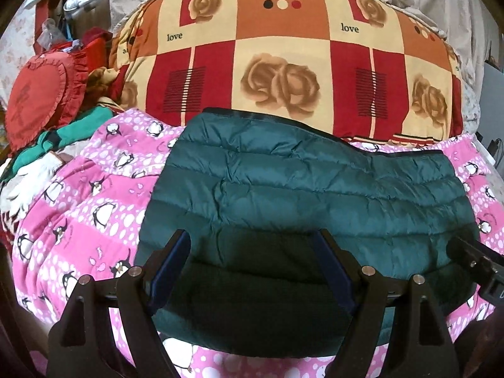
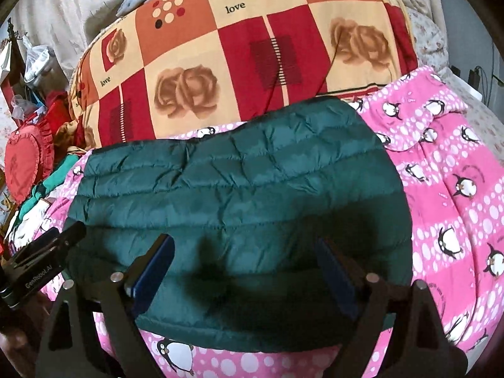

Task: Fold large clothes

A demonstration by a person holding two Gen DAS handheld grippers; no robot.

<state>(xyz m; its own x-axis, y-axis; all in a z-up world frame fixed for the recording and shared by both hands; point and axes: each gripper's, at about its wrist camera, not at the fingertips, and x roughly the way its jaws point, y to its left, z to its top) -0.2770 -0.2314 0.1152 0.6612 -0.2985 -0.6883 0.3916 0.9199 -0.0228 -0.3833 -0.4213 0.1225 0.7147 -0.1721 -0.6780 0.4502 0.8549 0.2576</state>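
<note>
Folded down jacket on a bed, seen along both grippers. The dark green quilted down jacket lies as a compact folded bundle on the pink penguin-print blanket, its far edge just beside the rose-patterned duvet stacked behind it. The left gripper and the right gripper both hover over the near edge of the bundle; the jaws of each stand wide and released, with nothing between the pads, so the jacket rests free.

Orientation: the bundle's long axis runs left to right across both views, parallel to the front of the duvet; the quilting seams follow the same line. The dark-trimmed edge, probably the hem or collar, faces away toward the duvet, though which of the two cannot be told.

Risks, as a judgement: the puffy filling may spring the folds open once no pressure holds them, and the slick shell could slide on the soft, uneven blanket. A further fold gripped through only the top layer would drag that layer off the stack. The heart-shaped red cushion and loose clothes at the left lie well apart.
</note>
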